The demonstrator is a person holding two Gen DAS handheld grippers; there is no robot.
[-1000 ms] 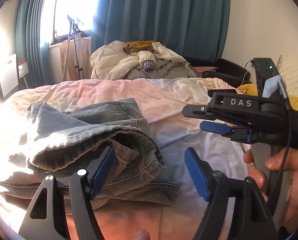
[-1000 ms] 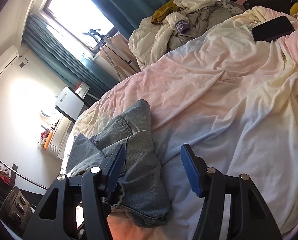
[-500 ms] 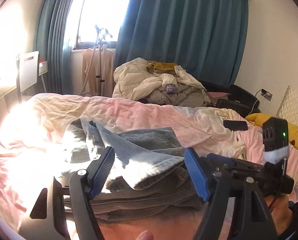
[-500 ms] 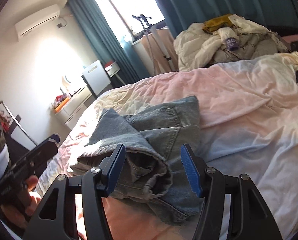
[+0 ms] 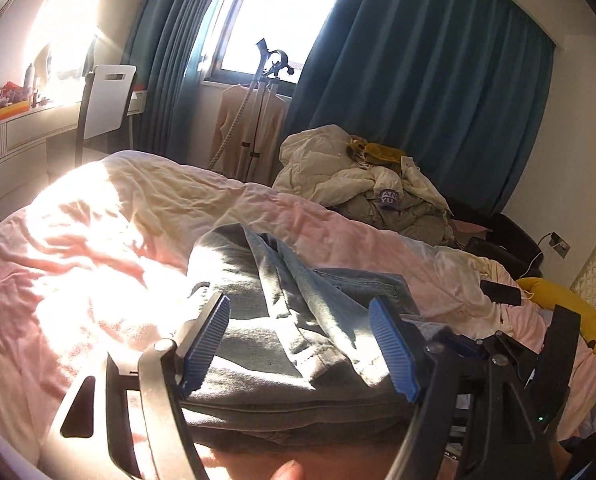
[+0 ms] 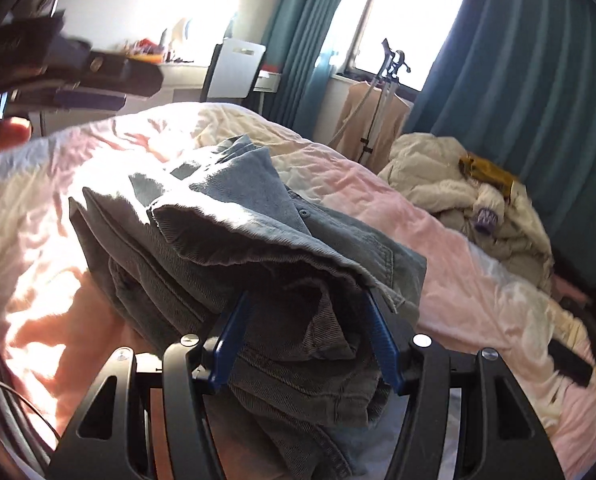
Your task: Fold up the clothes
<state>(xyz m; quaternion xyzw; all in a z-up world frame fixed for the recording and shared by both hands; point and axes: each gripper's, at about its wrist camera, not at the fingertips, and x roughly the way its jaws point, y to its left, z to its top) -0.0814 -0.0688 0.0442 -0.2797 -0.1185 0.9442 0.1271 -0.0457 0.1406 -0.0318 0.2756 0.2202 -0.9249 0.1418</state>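
Note:
A folded stack of grey-blue denim jeans (image 5: pixel 282 320) (image 6: pixel 234 240) lies on the pink and cream duvet (image 5: pixel 98 248). My left gripper (image 5: pixel 300 348) stands open just above the stack's near edge, and nothing is pinched between its blue pads. My right gripper (image 6: pixel 306 344) is open at full width, with the thick folded end of the jeans sitting between its fingers. The right gripper's black frame (image 5: pixel 498 364) shows at the lower right of the left wrist view. The left gripper (image 6: pixel 78 76), held by a hand, is a blur at the upper left of the right wrist view.
A heap of cream jackets (image 5: pixel 358 184) (image 6: pixel 458 196) lies at the far end of the bed. Behind stand a steamer stand (image 5: pixel 266 100), a white chair (image 5: pixel 106 100), a desk and teal curtains. A dark phone (image 5: pixel 500 292) and a yellow pillow (image 5: pixel 570 304) lie at the right.
Both grippers have closed in on the jeans and swung round to the left. The stack's folded end, in front of the right fingers earlier, now sits between them. Both stay open.

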